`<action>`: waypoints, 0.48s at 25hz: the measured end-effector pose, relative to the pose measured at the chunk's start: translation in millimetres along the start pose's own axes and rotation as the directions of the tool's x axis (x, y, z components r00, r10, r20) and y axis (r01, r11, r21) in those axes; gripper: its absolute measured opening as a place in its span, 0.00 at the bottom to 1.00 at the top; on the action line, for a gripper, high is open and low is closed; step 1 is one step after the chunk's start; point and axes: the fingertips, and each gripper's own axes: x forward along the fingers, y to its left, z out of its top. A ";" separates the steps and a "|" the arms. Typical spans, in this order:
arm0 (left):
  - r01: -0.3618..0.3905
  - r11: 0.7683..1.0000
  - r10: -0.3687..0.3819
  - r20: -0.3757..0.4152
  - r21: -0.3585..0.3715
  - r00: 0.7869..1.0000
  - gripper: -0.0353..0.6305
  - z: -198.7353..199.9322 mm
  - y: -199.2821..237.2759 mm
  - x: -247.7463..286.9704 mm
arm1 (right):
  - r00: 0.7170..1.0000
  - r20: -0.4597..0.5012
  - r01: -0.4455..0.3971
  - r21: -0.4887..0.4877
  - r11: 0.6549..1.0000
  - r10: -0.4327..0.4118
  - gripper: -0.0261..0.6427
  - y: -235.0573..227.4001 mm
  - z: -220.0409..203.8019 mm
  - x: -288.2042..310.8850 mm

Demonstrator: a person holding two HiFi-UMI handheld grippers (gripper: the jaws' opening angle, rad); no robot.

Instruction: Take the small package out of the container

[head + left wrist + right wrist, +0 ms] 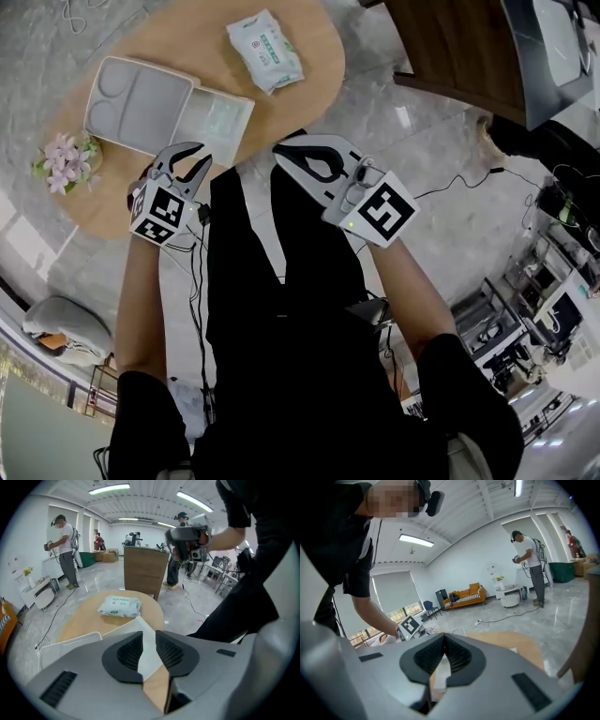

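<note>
- Head view: an oval wooden table (pixel 187 56) stands on a pale marbled floor. The small package (pixel 264 49), a white and green soft pack, lies flat on the tabletop at the far end, outside the container (pixel 141 103) and apart from it. The container is a grey tray with curved hollows, and a pale flat panel (pixel 217 122) lies against its near side. A sprig of pink flowers (pixel 61 161) sits at the table's left edge. The left gripper (pixel 201 153) hovers over the near rim of the table, its jaws spread. The right gripper (pixel 280 154) hangs beside it, off the table's edge, its tips pressed together.
- Left gripper view: the left gripper (pixel 149 634) has a clear gap between its ribbed pads, with only the pale panel and the tabletop seen beyond them. The small package (pixel 119 606) lies further off on the table (pixel 84 616), past the container's white rim (pixel 65 644). A wooden cabinet (pixel 144 571) stands behind.
- Right gripper view: the right gripper (pixel 443 635) has its jaw tips meeting and nothing pinched. The left gripper's marker cube (pixel 410 625) shows at the left, and an orange sofa (pixel 464 596) stands far back.
</note>
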 end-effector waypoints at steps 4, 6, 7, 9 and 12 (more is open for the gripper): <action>0.024 0.998 -0.020 -0.080 0.052 0.997 0.24 -26.8 -0.6 40.5 | 1.000 -0.002 -0.018 0.009 1.000 0.018 0.06 -20.0 -20.7 12.2; 0.035 0.995 -0.024 -0.117 0.095 0.993 0.24 -38.4 0.5 57.9 | 1.000 0.000 -0.016 0.020 1.000 0.016 0.06 -28.4 -33.2 18.9; 0.036 0.992 -0.020 -0.132 0.123 0.991 0.24 -42.7 1.2 65.0 | 1.000 0.001 -0.014 0.028 1.000 0.014 0.06 -30.8 -38.8 21.6; 0.036 0.981 -0.004 -0.166 0.192 0.986 0.25 -49.6 2.4 77.0 | 1.000 0.001 -0.013 0.041 0.999 0.013 0.06 -33.3 -48.8 25.0; 0.060 0.956 0.004 -0.218 0.287 0.976 0.25 -58.0 0.0 92.1 | 1.000 -0.002 -0.014 0.055 0.998 0.014 0.06 -36.2 -60.8 28.2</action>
